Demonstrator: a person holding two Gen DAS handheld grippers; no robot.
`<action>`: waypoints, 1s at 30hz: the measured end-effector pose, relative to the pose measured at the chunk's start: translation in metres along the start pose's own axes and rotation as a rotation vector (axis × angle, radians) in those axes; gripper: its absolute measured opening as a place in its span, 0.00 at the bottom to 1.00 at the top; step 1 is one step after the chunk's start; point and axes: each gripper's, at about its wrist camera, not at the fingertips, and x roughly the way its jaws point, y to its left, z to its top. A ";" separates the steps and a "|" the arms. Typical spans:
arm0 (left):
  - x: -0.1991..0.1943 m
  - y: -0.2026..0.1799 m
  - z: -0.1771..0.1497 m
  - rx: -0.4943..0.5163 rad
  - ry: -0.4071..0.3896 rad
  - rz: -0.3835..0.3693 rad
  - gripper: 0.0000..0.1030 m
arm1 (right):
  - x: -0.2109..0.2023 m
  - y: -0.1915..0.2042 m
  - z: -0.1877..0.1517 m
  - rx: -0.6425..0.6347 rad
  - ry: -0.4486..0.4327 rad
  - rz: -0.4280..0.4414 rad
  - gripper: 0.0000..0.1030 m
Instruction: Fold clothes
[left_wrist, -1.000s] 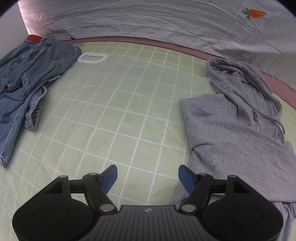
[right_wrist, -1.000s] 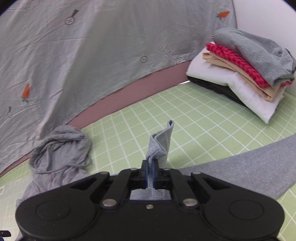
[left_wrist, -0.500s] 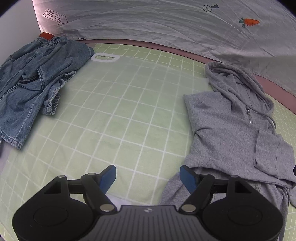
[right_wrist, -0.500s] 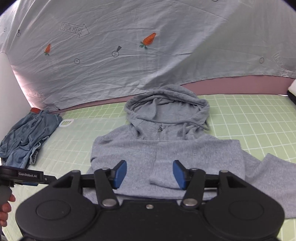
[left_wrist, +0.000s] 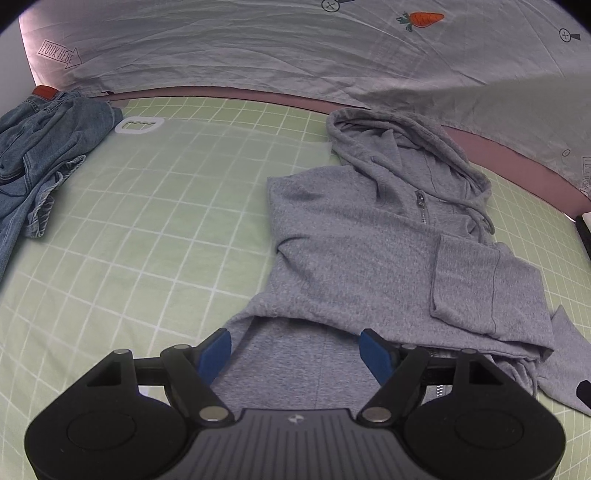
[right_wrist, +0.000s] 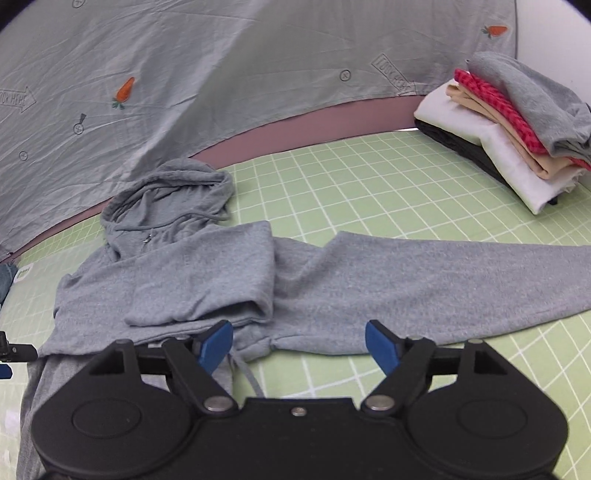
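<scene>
The gray hoodie (right_wrist: 192, 280) lies flat on the green checked mat (right_wrist: 369, 192), front side up, with its hood (right_wrist: 166, 192) at the far end near the pink edge. One sleeve (right_wrist: 199, 288) is folded over the chest and rests on top of the body. The other sleeve (right_wrist: 461, 280) is stretched out long to the side, flat on the mat. A thin gray cord (right_wrist: 247, 376) from the hoodie trails down near the bottom. The zipper pull (left_wrist: 421, 201) sits just under the hood. The right gripper (right_wrist: 299, 343) hangs just above the bottom edge of the hoodie, where the folded sleeve meets the long one. Its blue fingers (right_wrist: 214, 345) are spread wide and hold nothing. The left gripper (left_wrist: 295, 356) hangs over the lower part of the hoodie too, and its blue fingers (left_wrist: 216, 352) are also spread wide with nothing between them. Far off to the left of the hoodie, a pair of blue jeans (left_wrist: 40, 155) lies in a crumpled heap on the mat. A white handle shape (left_wrist: 138, 125) sits just beside the jeans. To the right, well apart from the hoodie, a stack of folded clothes (right_wrist: 509, 122) sits on the mat. Behind it all hangs a gray sheet (right_wrist: 221, 62) with little carrots on it.
</scene>
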 end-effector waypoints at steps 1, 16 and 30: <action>0.003 -0.007 0.002 0.000 -0.001 -0.003 0.75 | 0.004 -0.006 0.001 0.004 0.002 -0.005 0.77; 0.078 -0.092 0.041 0.151 0.080 -0.270 0.31 | 0.070 -0.050 0.012 0.077 0.094 -0.145 0.77; 0.090 -0.110 0.044 0.169 0.109 -0.312 0.07 | 0.086 -0.046 0.012 0.041 0.123 -0.191 0.81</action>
